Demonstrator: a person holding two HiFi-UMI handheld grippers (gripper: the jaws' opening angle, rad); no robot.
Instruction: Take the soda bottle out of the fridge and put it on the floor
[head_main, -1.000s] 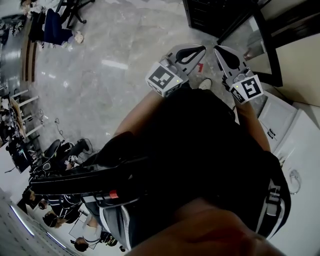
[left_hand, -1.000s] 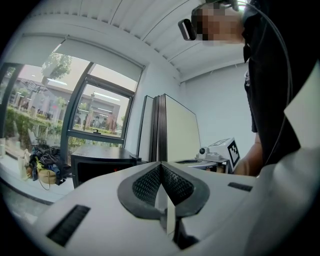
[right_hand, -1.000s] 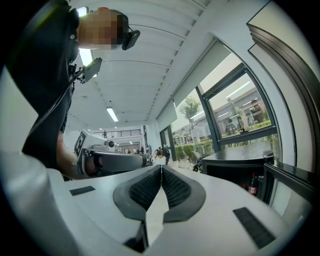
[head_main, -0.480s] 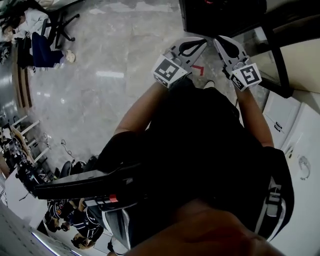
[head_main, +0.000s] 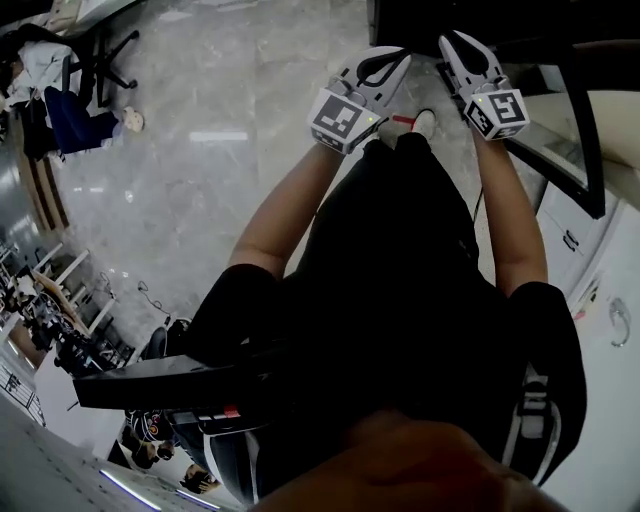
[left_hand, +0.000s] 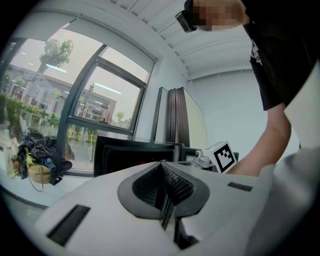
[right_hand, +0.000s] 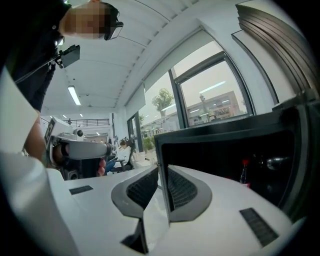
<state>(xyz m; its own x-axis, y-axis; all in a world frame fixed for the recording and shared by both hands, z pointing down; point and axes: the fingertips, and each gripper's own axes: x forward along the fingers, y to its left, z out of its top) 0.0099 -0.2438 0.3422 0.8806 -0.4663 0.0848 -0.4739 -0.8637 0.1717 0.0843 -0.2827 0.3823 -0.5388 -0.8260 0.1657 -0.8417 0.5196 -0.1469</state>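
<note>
A small soda bottle with a red cap stands inside the dark, open fridge. It shows only in the right gripper view, a good way ahead of the jaws. My right gripper points at the fridge; its jaws are opening by a sliver, with nothing between them. In the head view the right gripper and left gripper are held side by side just short of the black fridge. The left gripper is shut and empty, its pads meeting at the tip.
The fridge's glass door stands open at the right, next to white cabinets. A red mark and the person's shoe are on the grey marble floor. A chair with clothes and seated people are far left.
Both grippers have moved forward toward the fridge, side by side. The head view has shifted, so the fridge now lies at the frame's top edge.
</note>
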